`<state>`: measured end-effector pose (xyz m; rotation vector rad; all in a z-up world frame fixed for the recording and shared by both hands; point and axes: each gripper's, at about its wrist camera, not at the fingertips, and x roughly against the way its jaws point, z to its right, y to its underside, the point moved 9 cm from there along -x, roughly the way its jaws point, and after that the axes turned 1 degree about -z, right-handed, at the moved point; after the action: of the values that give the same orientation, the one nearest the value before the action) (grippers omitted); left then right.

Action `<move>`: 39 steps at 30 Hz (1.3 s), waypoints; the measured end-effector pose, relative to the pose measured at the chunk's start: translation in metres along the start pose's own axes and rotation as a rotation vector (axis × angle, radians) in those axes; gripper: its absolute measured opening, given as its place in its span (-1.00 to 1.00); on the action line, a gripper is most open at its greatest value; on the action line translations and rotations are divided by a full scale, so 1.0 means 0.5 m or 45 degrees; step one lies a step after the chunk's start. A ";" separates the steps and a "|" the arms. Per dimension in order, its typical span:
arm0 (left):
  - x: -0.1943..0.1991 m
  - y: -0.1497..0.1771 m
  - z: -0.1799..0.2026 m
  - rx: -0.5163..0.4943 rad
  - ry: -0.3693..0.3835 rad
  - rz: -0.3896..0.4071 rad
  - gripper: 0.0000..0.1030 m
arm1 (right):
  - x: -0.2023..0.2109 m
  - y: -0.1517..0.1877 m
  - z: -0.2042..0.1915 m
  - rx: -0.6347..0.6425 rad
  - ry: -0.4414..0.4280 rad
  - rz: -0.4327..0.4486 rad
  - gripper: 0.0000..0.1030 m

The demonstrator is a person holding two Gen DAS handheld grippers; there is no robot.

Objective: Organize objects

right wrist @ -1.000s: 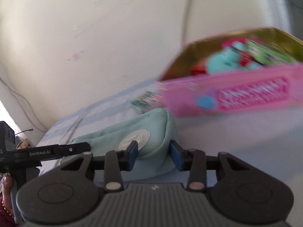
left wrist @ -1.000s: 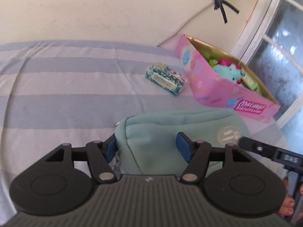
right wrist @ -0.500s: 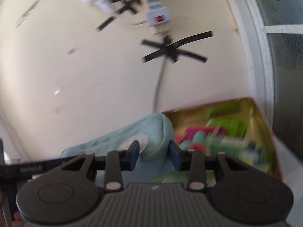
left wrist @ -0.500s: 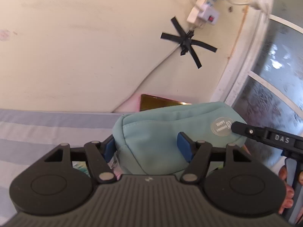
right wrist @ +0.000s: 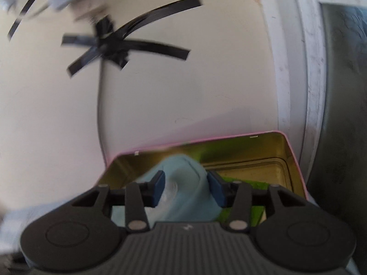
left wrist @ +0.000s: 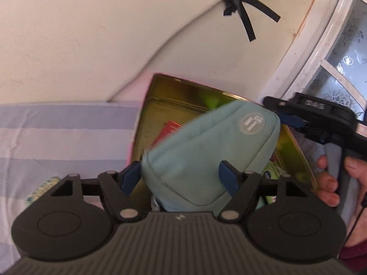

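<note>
Left wrist view
- Step: dropping the pouch (left wrist: pixel 206 155) into the tin (left wrist: pixel 174 91); both claws carry it over the open gold-lined box.
- Left gripper (left wrist: pixel 181 176): jaws opening, the pouch's near end between them. The left pad looks just off the fabric and the right pad lies against its side, so the grip seems to be letting go.
- Pouch place: tilted, badge end up and to the right, hanging above the tin's inside, over a red item (left wrist: pixel 168 129) and green packets (left wrist: pixel 271 168) already in there.
- Right gripper (left wrist: pixel 284 116): at the pouch's far, badge end, the person's hand (left wrist: pixel 332 181) on its handle; from here I cannot tell its grip.
- Bed (left wrist: pixel 64 133): striped sheet to the left of the tin.

Right wrist view
- Right gripper (right wrist: pixel 187 189): jaws opening, the blurred pouch (right wrist: pixel 183 183) between the pads, close to both; contact looks slight at best.
- Tin (right wrist: pixel 291 151): directly ahead and below, against the wall (right wrist: pixel 160 103), green packets on its floor.

Next move
- Needs: both claws to spread fully so the pouch falls flat inside the rim, then to back away without snagging the fabric.
- Risk: the raised end could catch on the tin's edge.
</note>
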<state>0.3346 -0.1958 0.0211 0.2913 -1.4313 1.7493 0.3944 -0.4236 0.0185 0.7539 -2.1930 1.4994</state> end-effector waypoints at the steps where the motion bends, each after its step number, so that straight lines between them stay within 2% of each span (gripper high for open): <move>1: 0.009 0.002 0.000 0.000 0.007 0.013 0.45 | 0.008 -0.001 0.001 -0.018 -0.031 0.028 -0.13; 7: 0.089 0.023 0.015 -0.093 -0.031 0.145 0.47 | 0.108 0.042 -0.020 0.089 -0.033 0.177 -0.12; 13: 0.122 0.063 0.027 -0.143 -0.039 0.137 0.47 | 0.138 0.105 -0.079 0.212 -0.076 0.102 -0.14; 16: 0.135 0.082 0.028 -0.170 -0.057 0.130 0.47 | 0.111 0.101 -0.113 0.277 -0.019 0.087 -0.14; 18: 0.143 0.093 0.025 -0.198 -0.084 0.126 0.47 | 0.068 0.097 -0.126 0.288 0.038 0.025 -0.14; 20: 0.150 0.103 0.021 -0.229 -0.112 0.124 0.47 | 0.020 0.096 -0.130 0.252 0.046 -0.045 -0.12; 24: 0.168 0.124 0.015 -0.284 -0.153 0.125 0.47 | -0.008 0.090 -0.148 0.238 0.069 -0.065 -0.11; 26: 0.175 0.135 0.013 -0.310 -0.180 0.130 0.47 | 0.019 0.098 -0.160 0.231 0.031 -0.036 -0.13; 31: 0.192 0.169 0.015 -0.349 -0.194 0.123 0.47 | 0.156 0.139 -0.168 0.210 -0.064 0.072 -0.13; 39: 0.223 0.216 0.018 -0.411 -0.212 0.127 0.48 | 0.358 0.279 -0.166 0.184 -0.167 0.217 -0.11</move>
<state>0.1849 -0.1534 0.0196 0.1978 -1.8485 1.5677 0.1682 -0.3448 0.0502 0.7458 -2.3146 1.7531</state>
